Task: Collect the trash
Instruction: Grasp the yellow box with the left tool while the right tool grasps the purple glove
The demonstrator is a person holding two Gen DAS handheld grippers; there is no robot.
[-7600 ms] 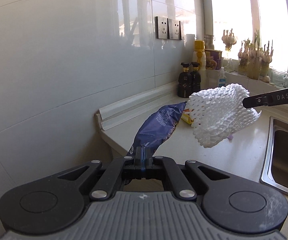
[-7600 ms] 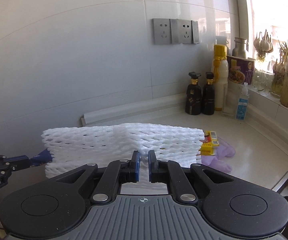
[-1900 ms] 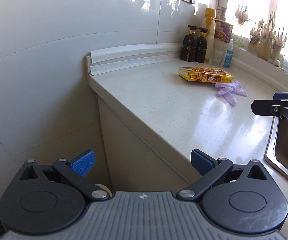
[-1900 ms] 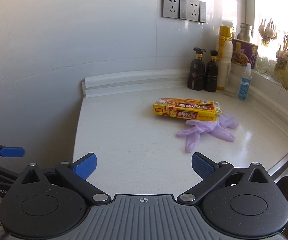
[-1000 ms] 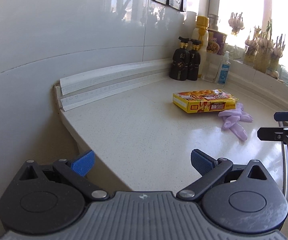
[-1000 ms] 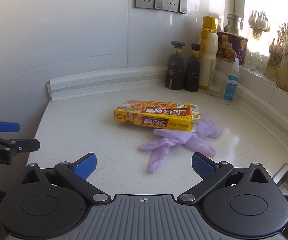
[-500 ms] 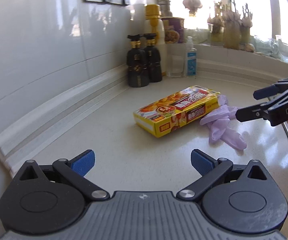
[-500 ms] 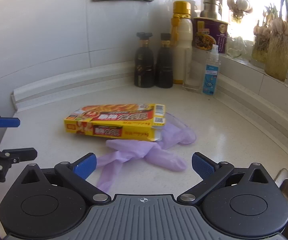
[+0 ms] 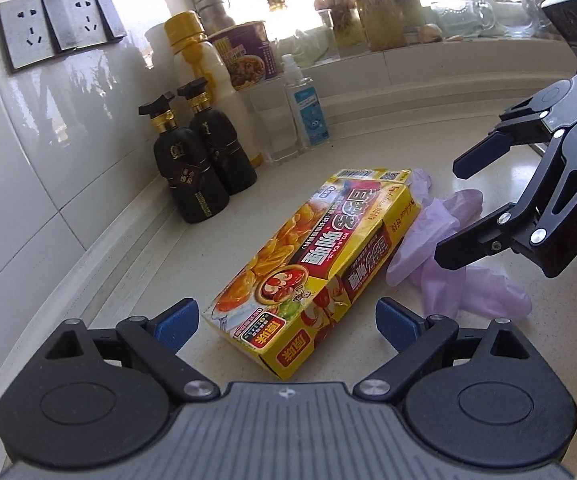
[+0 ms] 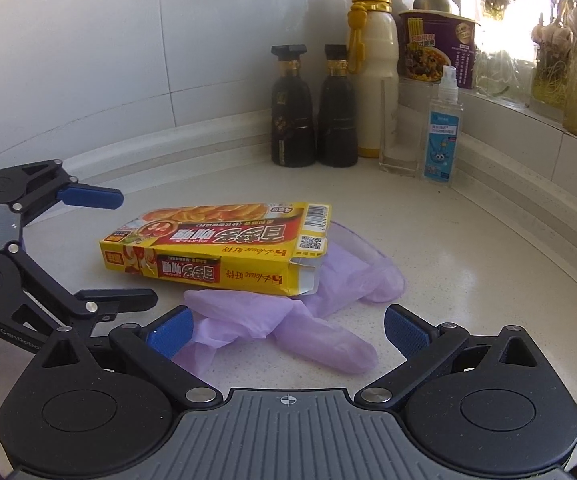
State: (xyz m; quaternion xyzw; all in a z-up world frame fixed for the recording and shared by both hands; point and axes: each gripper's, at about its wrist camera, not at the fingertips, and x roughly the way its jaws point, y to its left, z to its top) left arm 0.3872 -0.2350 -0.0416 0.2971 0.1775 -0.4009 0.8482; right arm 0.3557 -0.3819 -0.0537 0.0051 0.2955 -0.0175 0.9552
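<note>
1. The white countertop (image 10: 468,248) had free surface to the right of the trash, up to its raised back edge
2. The yellow box (image 9: 320,252) lay flat in the middle of the counter, its torn end on the purple glove (image 10: 320,332)
3. The left gripper (image 9: 284,322) stood wide apart around the near corner of the box, not touching it
4. The right gripper (image 10: 284,330) was also wide apart, low over the glove
5. Two dark bottles (image 10: 314,108) stood by the wall, well apart from the box
</note>
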